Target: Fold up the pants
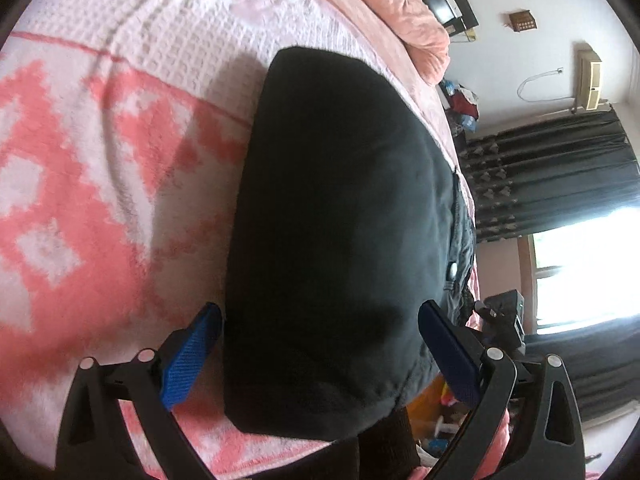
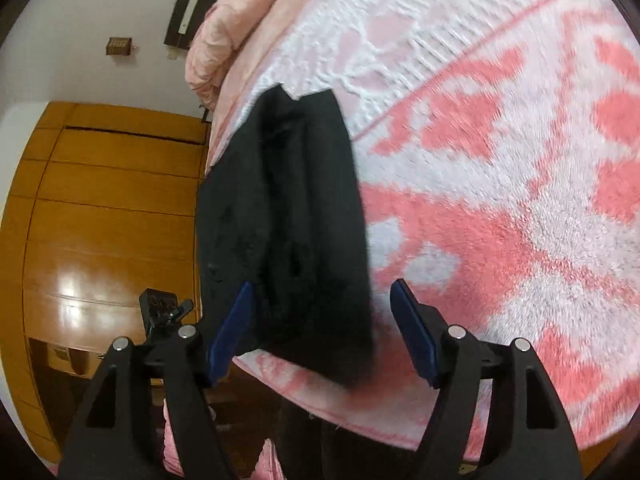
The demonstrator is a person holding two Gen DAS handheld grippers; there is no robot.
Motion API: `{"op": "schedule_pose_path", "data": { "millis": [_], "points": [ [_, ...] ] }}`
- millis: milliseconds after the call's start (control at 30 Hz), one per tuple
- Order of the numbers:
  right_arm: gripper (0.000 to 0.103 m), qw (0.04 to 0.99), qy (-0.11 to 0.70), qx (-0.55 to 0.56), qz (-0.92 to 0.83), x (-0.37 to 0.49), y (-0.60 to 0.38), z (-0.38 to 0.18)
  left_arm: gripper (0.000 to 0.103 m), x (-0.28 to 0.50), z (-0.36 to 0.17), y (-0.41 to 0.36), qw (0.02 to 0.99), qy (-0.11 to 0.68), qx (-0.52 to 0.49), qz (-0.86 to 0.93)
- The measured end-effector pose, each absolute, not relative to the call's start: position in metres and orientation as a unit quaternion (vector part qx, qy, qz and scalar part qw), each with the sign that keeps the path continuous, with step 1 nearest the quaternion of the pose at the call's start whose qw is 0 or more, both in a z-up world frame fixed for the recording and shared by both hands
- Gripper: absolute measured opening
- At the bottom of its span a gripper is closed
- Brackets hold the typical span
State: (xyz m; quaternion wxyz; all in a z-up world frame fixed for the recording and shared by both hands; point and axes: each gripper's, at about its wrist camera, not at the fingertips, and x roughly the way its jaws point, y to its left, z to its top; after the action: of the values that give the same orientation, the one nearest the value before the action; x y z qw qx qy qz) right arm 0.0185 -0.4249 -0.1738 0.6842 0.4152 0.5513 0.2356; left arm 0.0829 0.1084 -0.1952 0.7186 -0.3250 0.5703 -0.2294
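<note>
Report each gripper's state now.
Left gripper: open, over the black pants, holding nothing.
Right gripper: open, holding nothing.

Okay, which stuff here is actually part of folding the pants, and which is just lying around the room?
Part of the job:
- black pants, lying folded
- pink and white blanket they lie on
- left gripper, open
- right gripper, open

Just lying about:
- peach quilt
- dark curtains
- wooden wardrobe

The pants (image 2: 296,232) smear with motion blur at their near edge; the blanket (image 2: 500,200) pattern blurs too.
</note>
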Motion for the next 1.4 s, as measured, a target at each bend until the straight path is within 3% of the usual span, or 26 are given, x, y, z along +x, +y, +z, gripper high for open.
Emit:
{"op": "schedule_pose_path", "data": {
  "millis": [600,800,933,1067,1400],
  "points": [
    [0.076,0.639,0.549,0.429,0.325,0.046,-0.399,-0.201,0.099,0.119,-0.222,0.077,0.658,0.595,-0.337,-0.314],
    [0.06,0.646,0.545,0.423,0.326,0.049,-0.393,-0.2,0.097,0.116,-0.219,0.065,0.667,0.593,-0.344,-0.294],
    [0.049,0.658,0.536,0.418,0.325,0.043,-0.394,-0.193,0.082,0.108,-0.209,0.069,0.684,0.581,-0.345,-0.275],
    [0.046,0.668,0.534,0.407,0.321,0.038,-0.389,-0.186,0.067,0.102,-0.202,0.065,0.696,0.57,-0.343,-0.269],
    [0.043,0.685,0.527,0.392,0.316,0.042,-0.376,-0.17,0.049,0.098,-0.173,0.046,0.723,0.538,-0.336,-0.275]
  ]
}}
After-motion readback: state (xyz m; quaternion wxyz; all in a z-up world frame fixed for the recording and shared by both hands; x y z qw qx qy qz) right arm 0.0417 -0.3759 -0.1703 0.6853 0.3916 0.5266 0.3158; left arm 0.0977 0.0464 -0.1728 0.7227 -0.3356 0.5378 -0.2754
